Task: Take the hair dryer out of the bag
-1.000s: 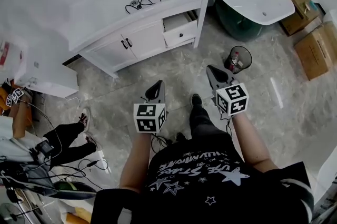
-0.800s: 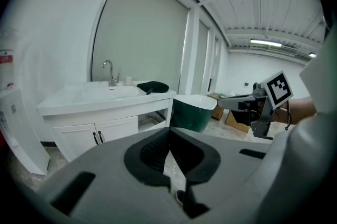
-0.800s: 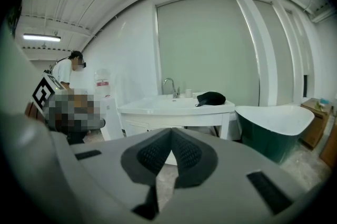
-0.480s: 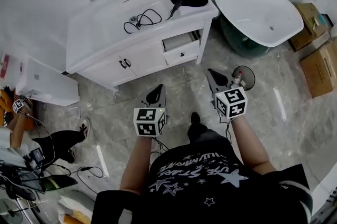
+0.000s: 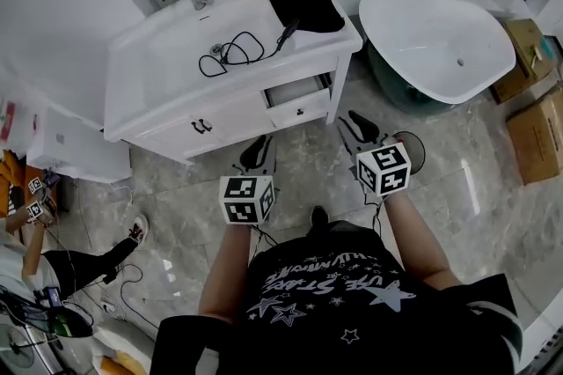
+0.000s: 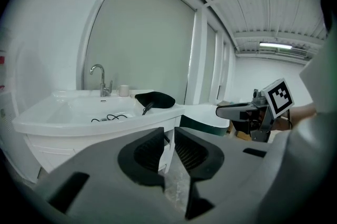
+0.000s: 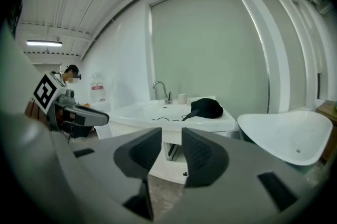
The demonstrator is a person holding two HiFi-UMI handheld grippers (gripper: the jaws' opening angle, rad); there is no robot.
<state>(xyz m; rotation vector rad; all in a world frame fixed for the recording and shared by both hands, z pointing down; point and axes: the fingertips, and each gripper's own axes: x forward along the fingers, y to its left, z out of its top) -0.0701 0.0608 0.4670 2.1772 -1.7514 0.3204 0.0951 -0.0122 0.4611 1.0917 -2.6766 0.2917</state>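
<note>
Nothing done yet: black soft bag (image 5: pixel 303 2) on the right end of the white vanity top (image 5: pixel 158 56), hair dryer presumably inside, black cord (image 5: pixel 230 52) trailing out. Left gripper (image 5: pixel 257 151) and right gripper (image 5: pixel 361 127) well short of it, jaws just opening, left narrowly, right wider, both empty.

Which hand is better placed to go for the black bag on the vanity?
Right, narrowly. The black bag lies at the vanity's right end, on the right tool's side. Both tools' jaws have just been opening, empty; the left tool's gap is narrower.
</note>
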